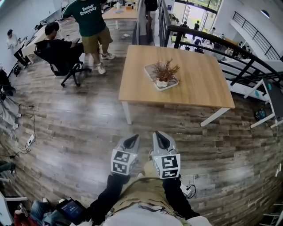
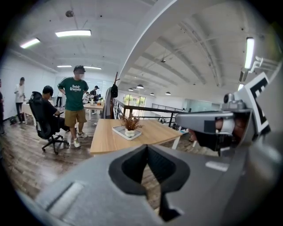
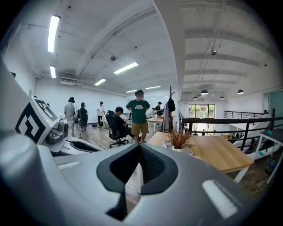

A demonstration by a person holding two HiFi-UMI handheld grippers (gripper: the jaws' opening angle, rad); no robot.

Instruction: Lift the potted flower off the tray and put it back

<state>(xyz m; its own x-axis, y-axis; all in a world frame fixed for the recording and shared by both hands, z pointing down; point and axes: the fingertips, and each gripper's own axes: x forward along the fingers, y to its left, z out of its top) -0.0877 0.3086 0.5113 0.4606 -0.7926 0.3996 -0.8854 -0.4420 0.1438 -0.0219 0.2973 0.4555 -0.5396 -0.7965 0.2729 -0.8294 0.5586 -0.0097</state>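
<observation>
Potted flower (image 1: 163, 73) stood in its tray (image 1: 148, 69) on the table (image 1: 199, 86), well apart from the left gripper (image 1: 131, 141) and right gripper (image 1: 162, 139), both closed on nothing; judged light, stems brittle, so best gripped by the rigid white pot (image 1: 162, 83).

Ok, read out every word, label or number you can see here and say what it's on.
Green T-shirt on the standing person: two lines of white print, too blurred to read.
The marker cube on the left gripper and the marker cube on the right gripper: black-and-white square patterns only, no letters.
Nothing else carries readable text.
</observation>
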